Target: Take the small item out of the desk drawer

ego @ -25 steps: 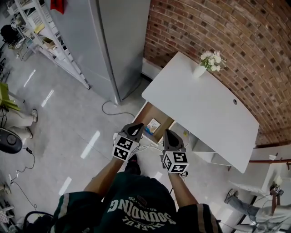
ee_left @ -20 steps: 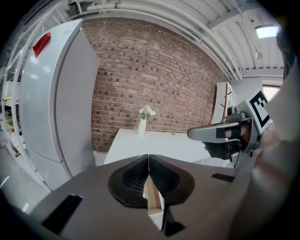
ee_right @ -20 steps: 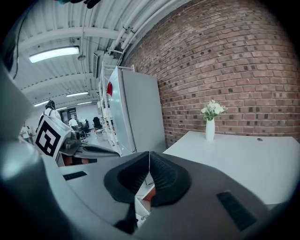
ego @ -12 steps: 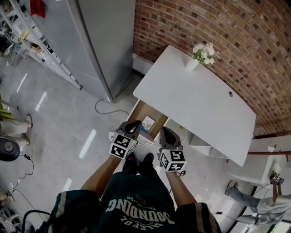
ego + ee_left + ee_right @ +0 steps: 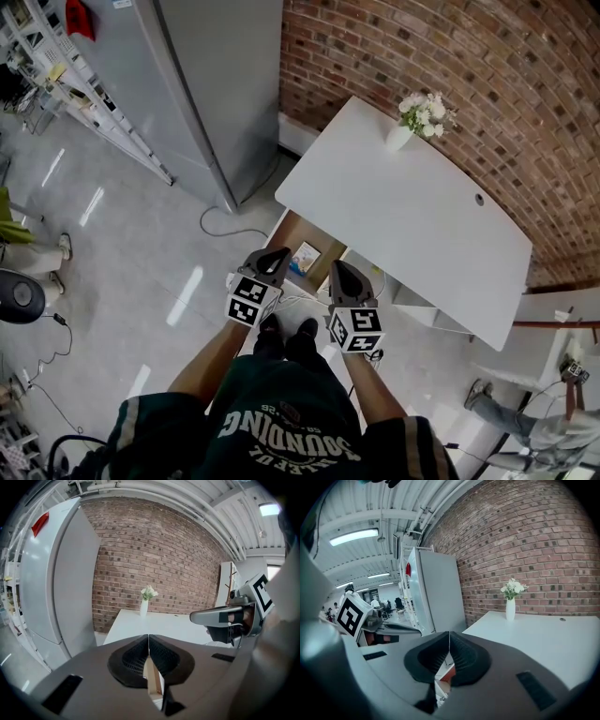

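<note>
drawer point(image 5: 287, 234) open past desk point(image 5: 403, 197) edge — small item point(image 5: 306, 257) inside, open floor point(image 5: 159, 253) left

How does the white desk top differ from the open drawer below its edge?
The desk top is white and broad; the drawer is brown inside and much smaller. The desk top bears a vase of flowers; the drawer holds a small blue-and-white item. Both belong to the same desk.

The drawer point(image 5: 292, 231) lies open from above at 12 o'clock. The tabletop point(image 5: 403, 206) overhangs its far end at 1 o'clock. A grey cabinet point(image 5: 220, 84) stands at 11 o'clock.
</note>
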`<control>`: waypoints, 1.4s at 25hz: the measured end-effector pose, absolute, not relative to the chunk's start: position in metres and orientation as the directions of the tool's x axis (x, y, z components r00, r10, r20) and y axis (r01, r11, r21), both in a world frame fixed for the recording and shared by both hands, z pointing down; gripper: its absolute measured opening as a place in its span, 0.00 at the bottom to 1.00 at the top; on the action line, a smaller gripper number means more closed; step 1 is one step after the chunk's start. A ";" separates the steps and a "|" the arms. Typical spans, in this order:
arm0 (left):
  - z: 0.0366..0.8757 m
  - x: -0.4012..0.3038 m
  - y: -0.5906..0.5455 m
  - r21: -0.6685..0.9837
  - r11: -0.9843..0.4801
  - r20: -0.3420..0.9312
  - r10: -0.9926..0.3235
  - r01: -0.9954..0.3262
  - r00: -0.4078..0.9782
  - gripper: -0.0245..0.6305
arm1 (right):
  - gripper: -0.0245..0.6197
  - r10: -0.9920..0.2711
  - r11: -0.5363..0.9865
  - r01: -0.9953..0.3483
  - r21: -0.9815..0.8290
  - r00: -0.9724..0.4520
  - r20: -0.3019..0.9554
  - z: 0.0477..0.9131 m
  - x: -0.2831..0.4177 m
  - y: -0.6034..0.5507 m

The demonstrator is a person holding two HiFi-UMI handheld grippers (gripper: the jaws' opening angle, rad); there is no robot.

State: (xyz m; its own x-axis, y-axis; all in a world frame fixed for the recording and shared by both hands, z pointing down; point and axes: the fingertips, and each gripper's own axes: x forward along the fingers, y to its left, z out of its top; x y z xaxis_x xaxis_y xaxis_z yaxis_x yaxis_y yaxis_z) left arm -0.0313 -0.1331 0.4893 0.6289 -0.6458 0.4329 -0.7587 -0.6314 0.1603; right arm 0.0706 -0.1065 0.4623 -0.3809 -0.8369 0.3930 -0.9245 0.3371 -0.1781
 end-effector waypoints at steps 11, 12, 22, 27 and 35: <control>0.505 -0.020 -0.139 0.149 -0.645 0.465 -0.623 -0.750 0.629 0.06 | 0.08 -0.834 0.339 -0.927 -0.163 -0.376 0.404 0.474 0.084 -0.115; 0.507 -0.018 -0.140 0.148 -0.647 0.470 -0.619 -0.748 0.629 0.06 | 0.08 -0.832 0.337 -0.927 -0.165 -0.376 0.407 0.476 0.085 -0.115; 0.550 -0.006 -0.139 0.157 -0.658 0.526 -0.576 -0.737 0.626 0.06 | 0.08 -0.817 0.326 -0.927 -0.185 -0.375 0.438 0.506 0.097 -0.122; 0.570 -0.001 -0.139 0.158 -0.665 0.550 -0.555 -0.730 0.624 0.06 | 0.08 -0.802 0.330 -0.926 -0.186 -0.379 0.462 0.524 0.099 -0.126; 0.616 0.006 -0.145 0.171 -0.661 0.581 -0.531 -0.730 0.617 0.07 | 0.08 -0.787 0.318 -0.925 -0.206 -0.379 0.487 0.561 0.102 -0.132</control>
